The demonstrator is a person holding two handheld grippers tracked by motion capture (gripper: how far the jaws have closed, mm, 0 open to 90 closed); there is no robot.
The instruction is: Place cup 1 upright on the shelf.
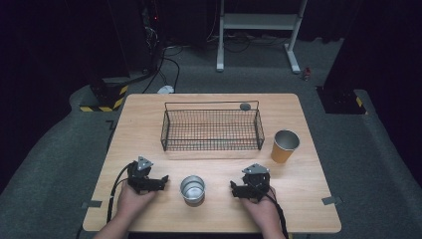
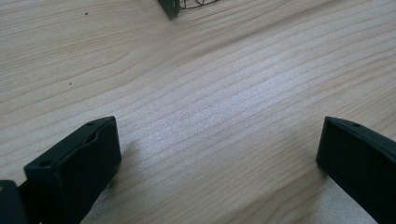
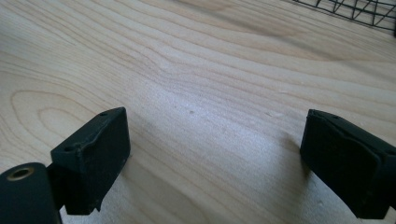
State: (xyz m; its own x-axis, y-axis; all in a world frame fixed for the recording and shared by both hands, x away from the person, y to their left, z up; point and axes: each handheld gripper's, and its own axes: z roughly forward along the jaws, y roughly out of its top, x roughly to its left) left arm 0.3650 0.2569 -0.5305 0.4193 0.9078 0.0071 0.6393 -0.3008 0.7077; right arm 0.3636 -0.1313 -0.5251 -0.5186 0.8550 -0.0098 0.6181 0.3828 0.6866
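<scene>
Left gripper point(image 2: 219, 154) jaws spread wide over bare wooden table point(image 2: 210, 84); wire basket point(image 2: 173, 5) corner at top.

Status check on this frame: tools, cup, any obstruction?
Left tool and right tool open, empty, resting on table. Metal cup upright between them, untouched. Nothing blocking.

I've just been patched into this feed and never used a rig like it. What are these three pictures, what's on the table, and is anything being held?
No robot arm here: a person holds a two-jaw left gripper and right gripper, seen from above in the high view. The other two pictures come from cameras riding on each gripper, looking past its black jaws at bare wood. On the wooden table stand a wire basket, a metal cup between the grippers, and an orange cup right of the basket. Both grippers are open and hold nothing.
</scene>
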